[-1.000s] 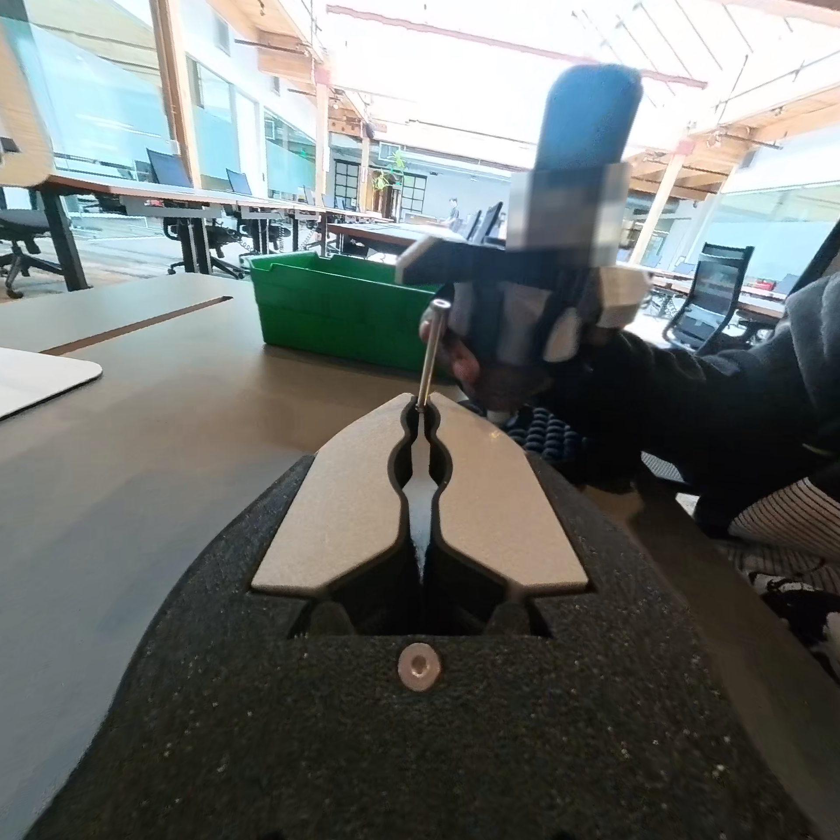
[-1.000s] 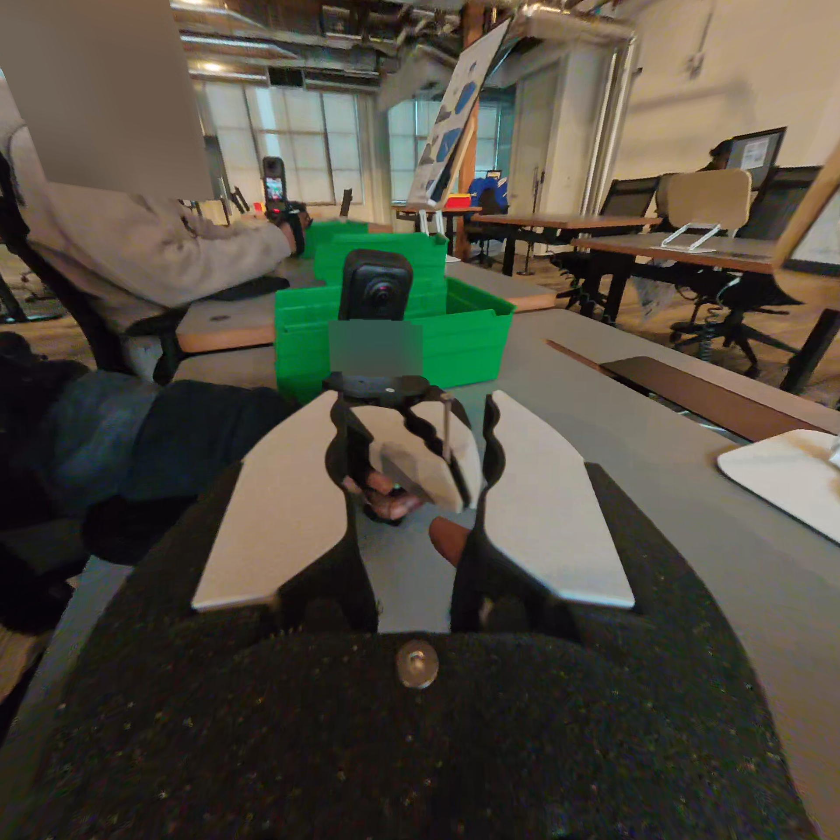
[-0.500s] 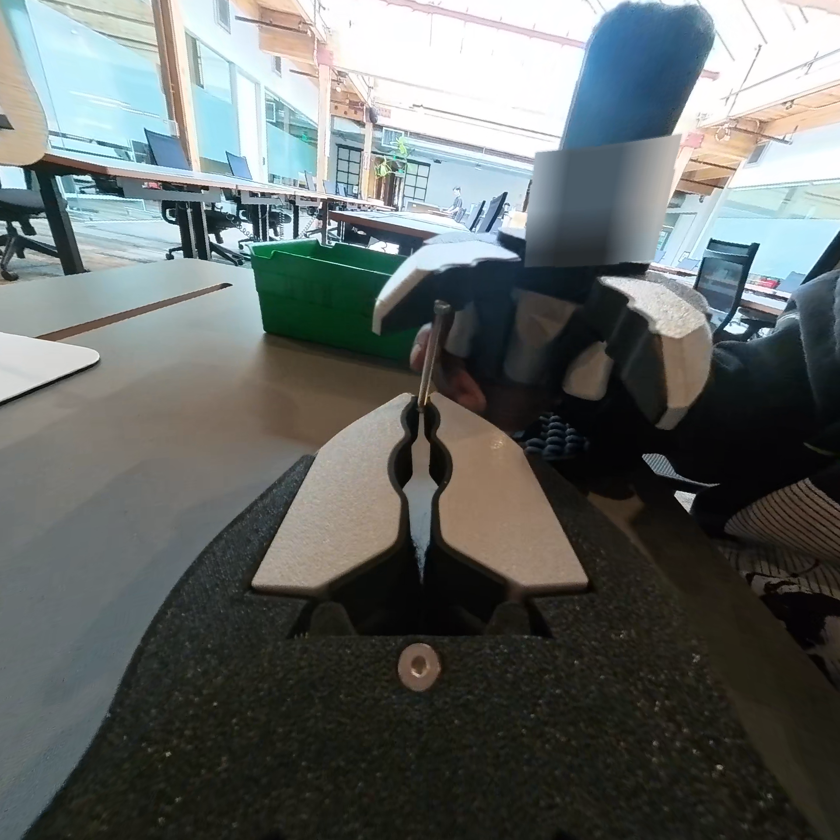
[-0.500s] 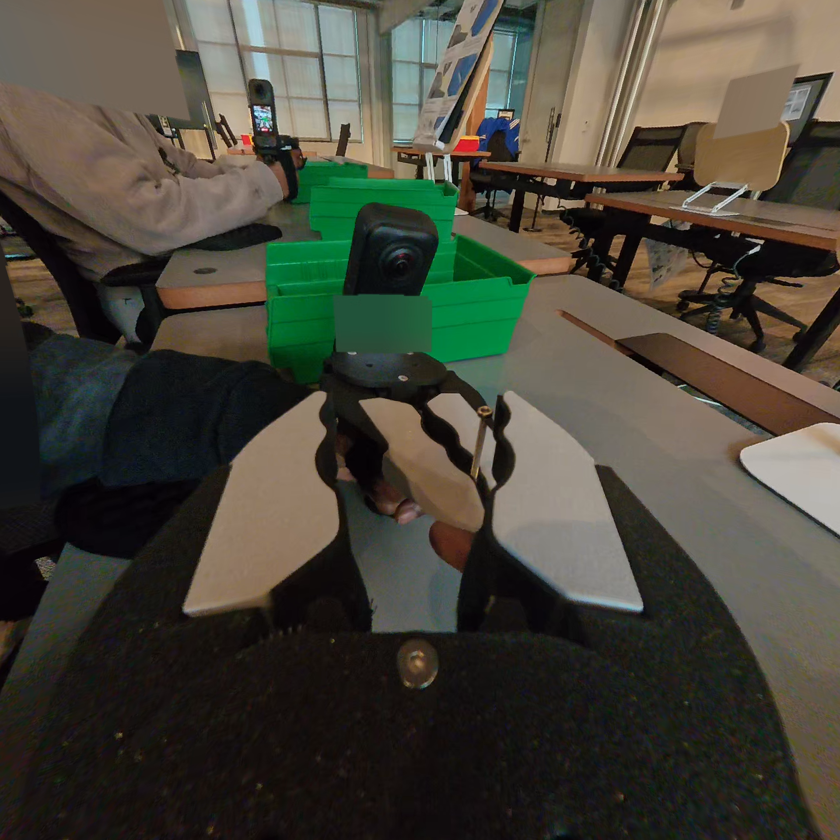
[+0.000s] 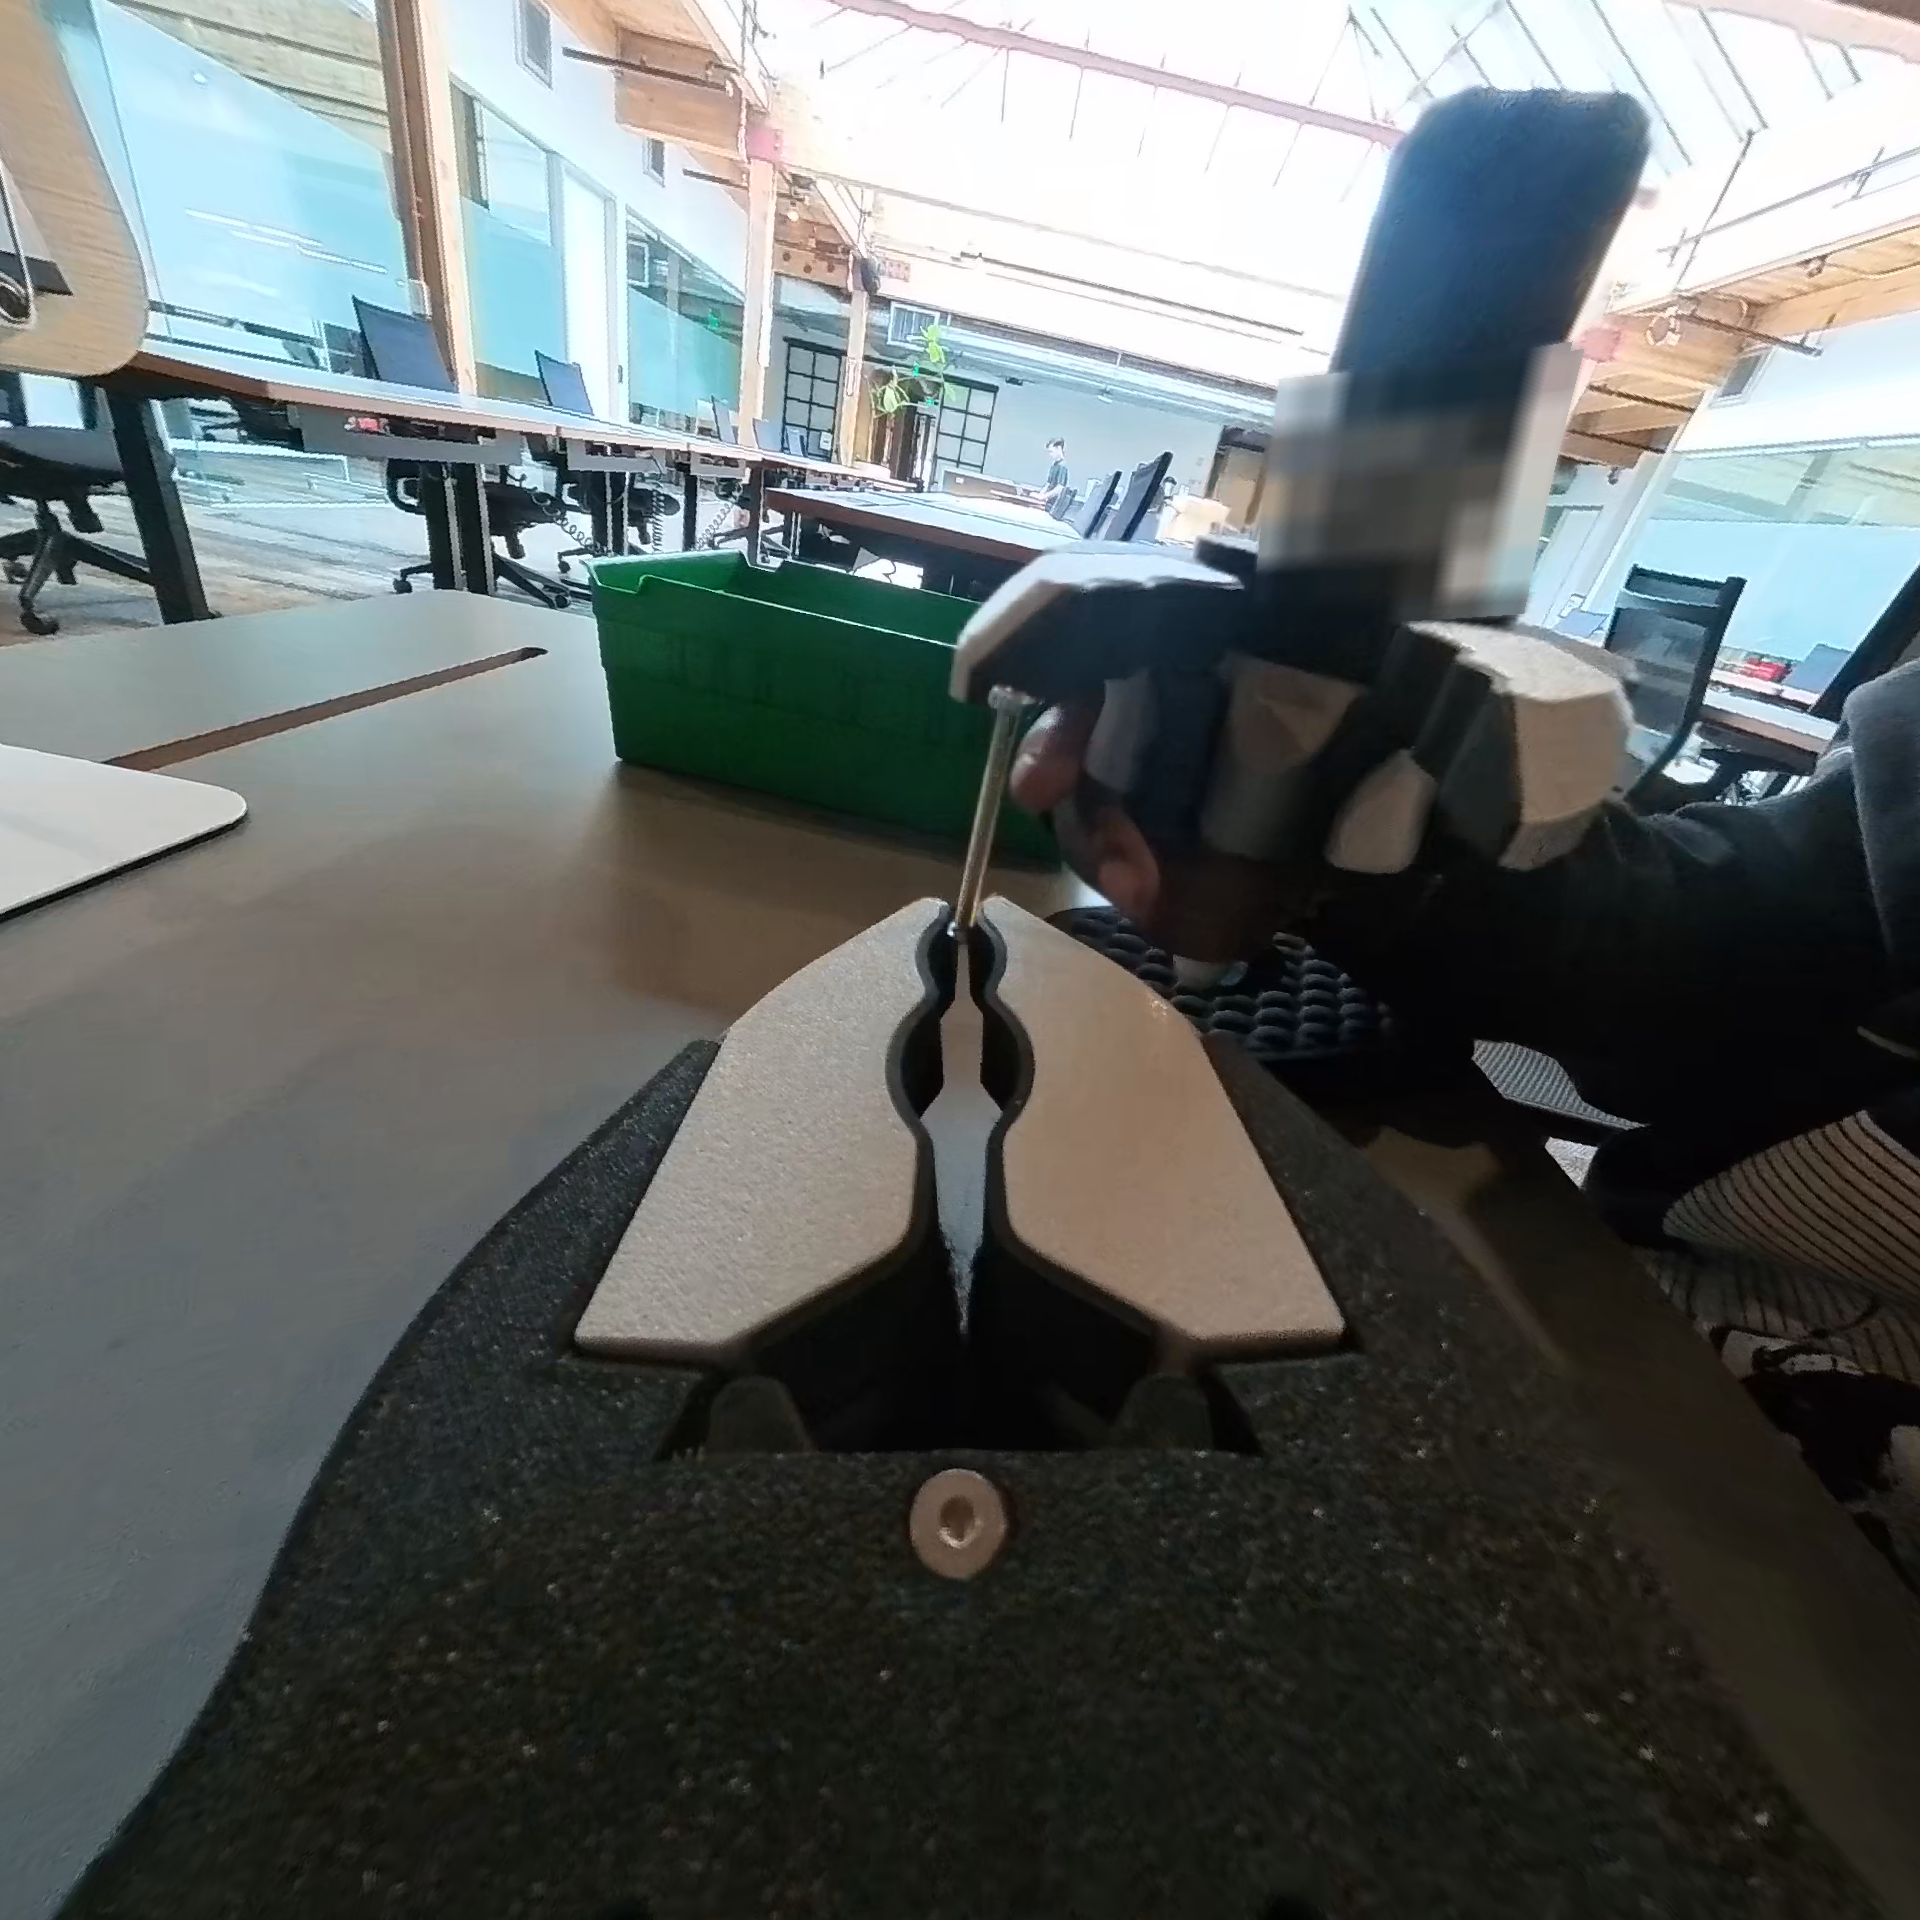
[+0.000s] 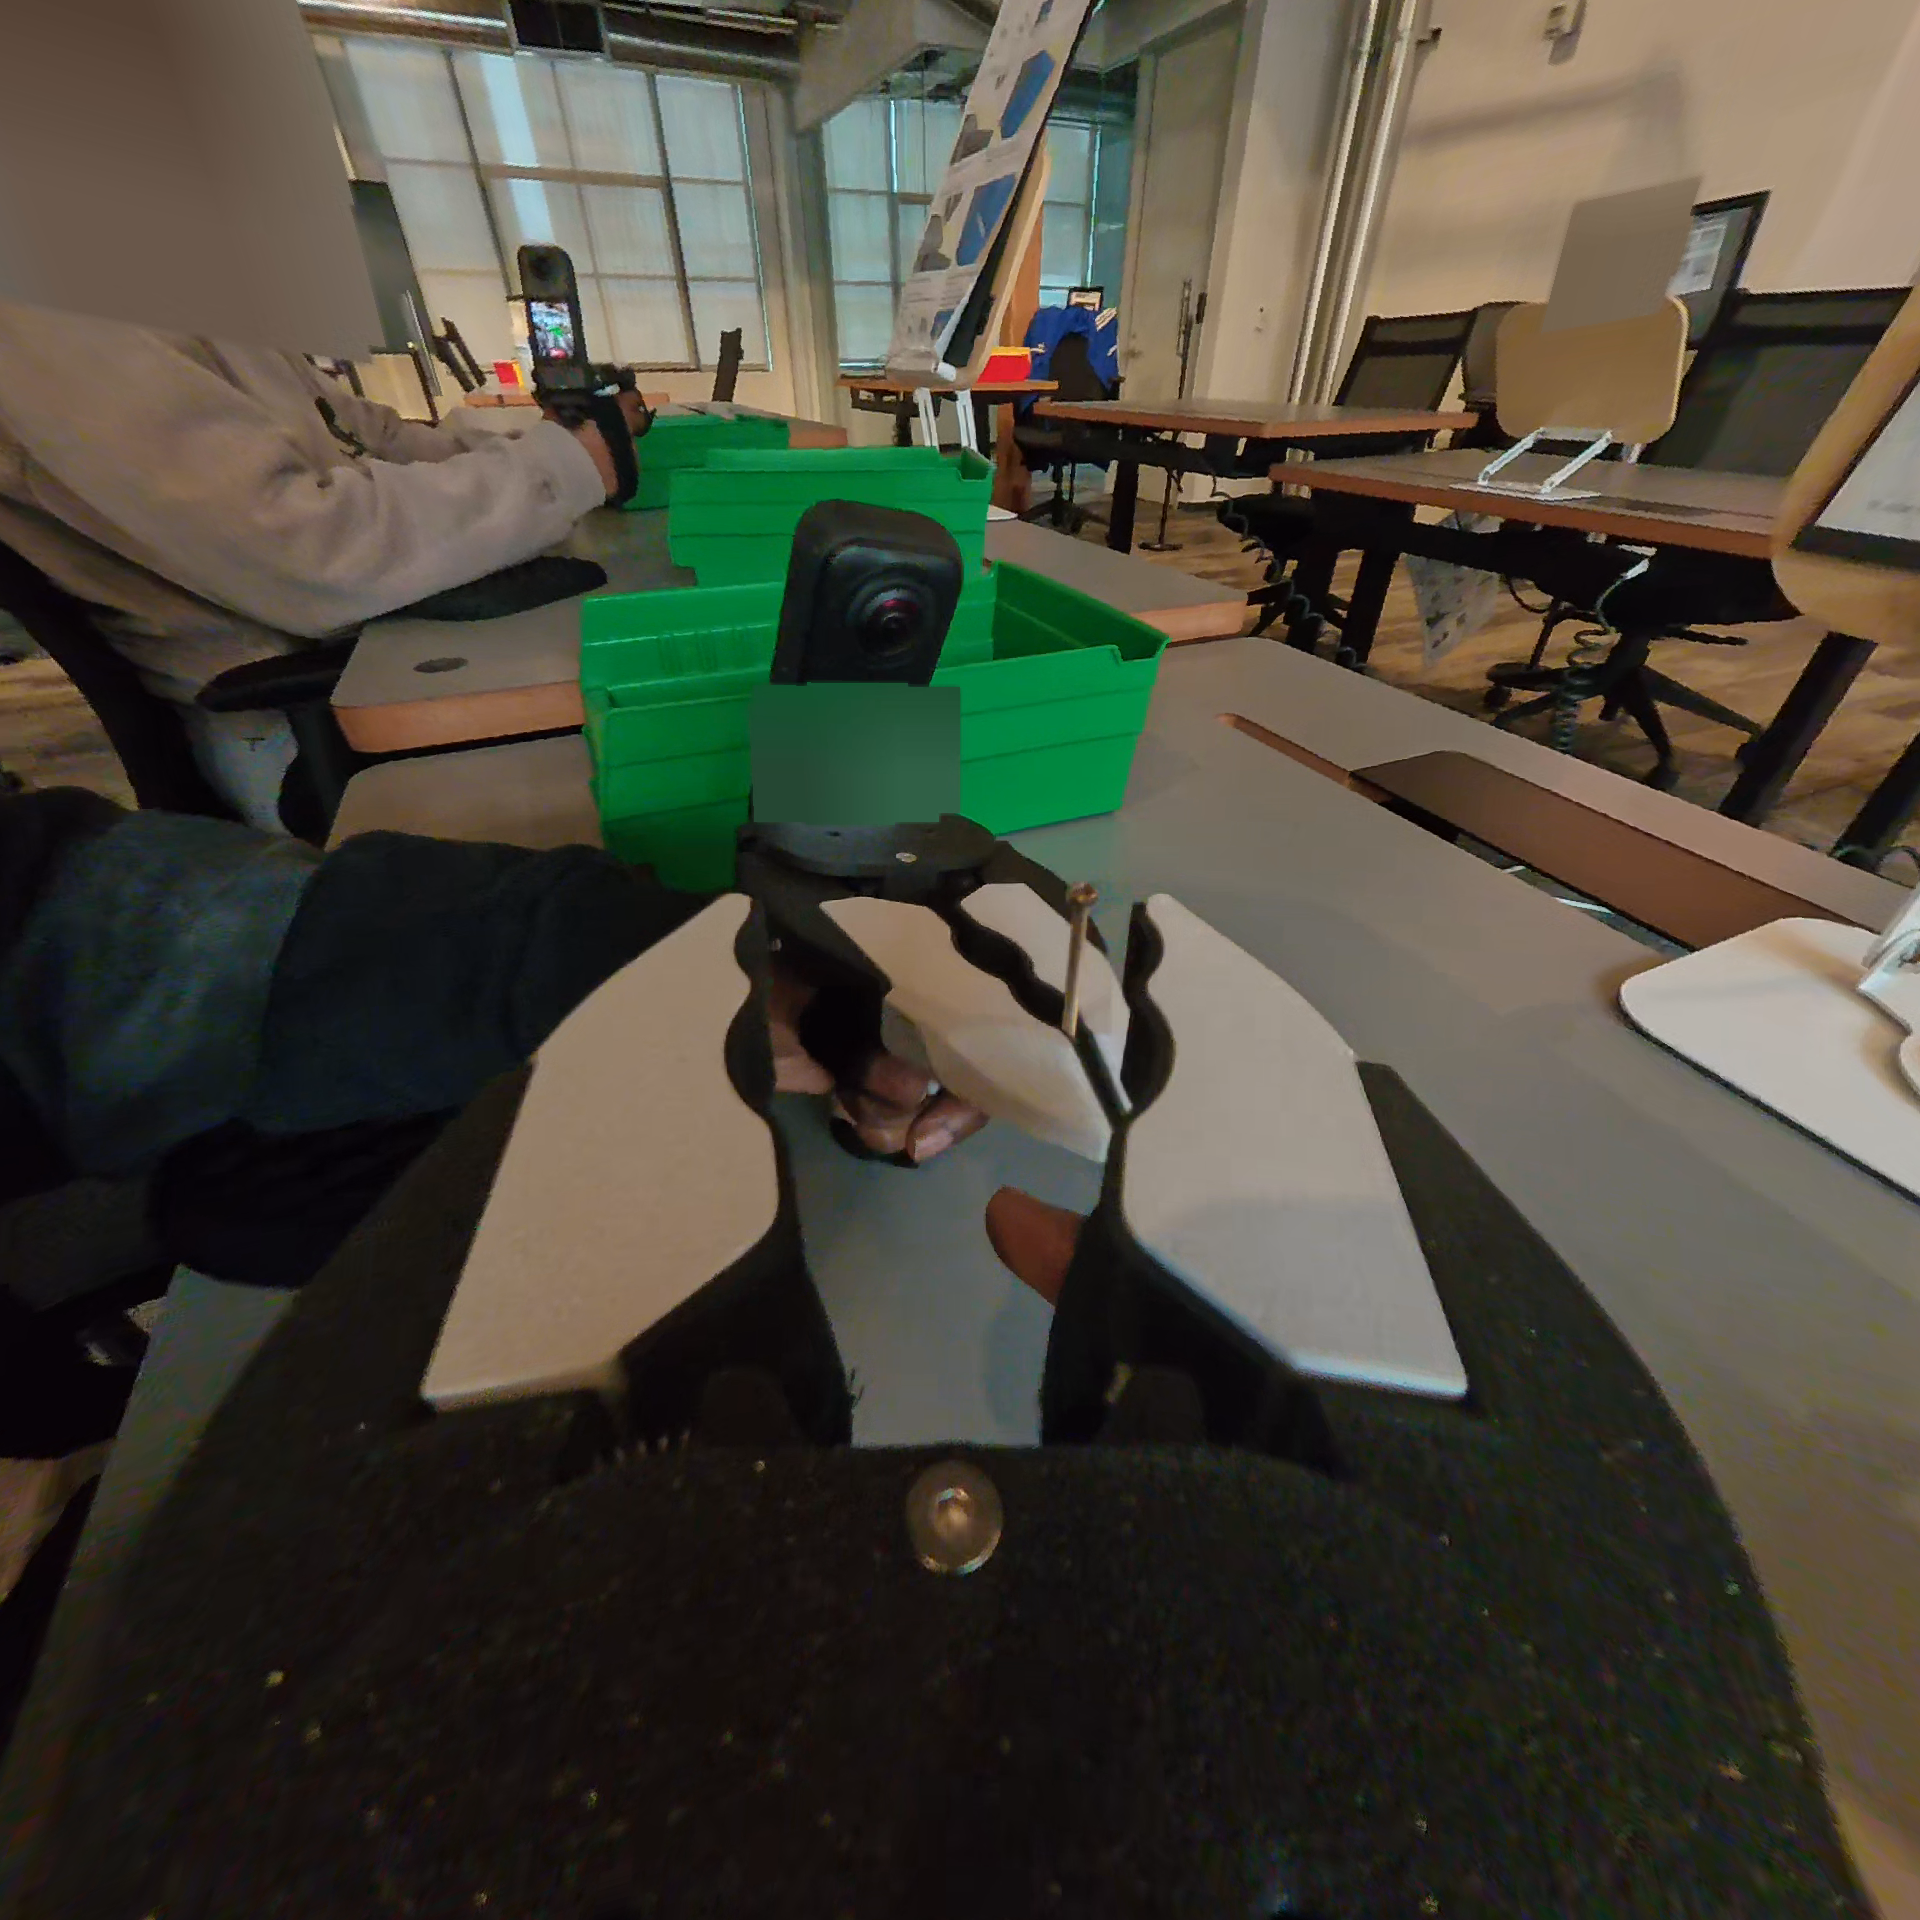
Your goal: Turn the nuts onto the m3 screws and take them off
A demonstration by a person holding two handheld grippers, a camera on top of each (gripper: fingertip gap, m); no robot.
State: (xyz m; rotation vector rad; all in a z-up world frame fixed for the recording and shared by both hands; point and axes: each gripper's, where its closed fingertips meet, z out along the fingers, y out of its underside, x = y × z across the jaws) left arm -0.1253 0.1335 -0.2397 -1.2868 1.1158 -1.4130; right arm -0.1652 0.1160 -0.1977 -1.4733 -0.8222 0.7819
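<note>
desk (image 5: 312, 1039): grey, green bin (image 5: 790, 675) carried at the far side | right gripper (image 6: 945, 977): jaws held wide apart, nothing clamped, positioned around the screw top | left gripper (image 5: 964, 920): closed on the screw (image 5: 985, 821), held upright | nut: none discernible | advice: screw to be kept vertical and steady, right gripper centred before closing

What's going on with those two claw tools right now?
Left gripper shut on upright screw. Right gripper open around it, not touching. No nut visible. Green bin behind, clear.
</note>
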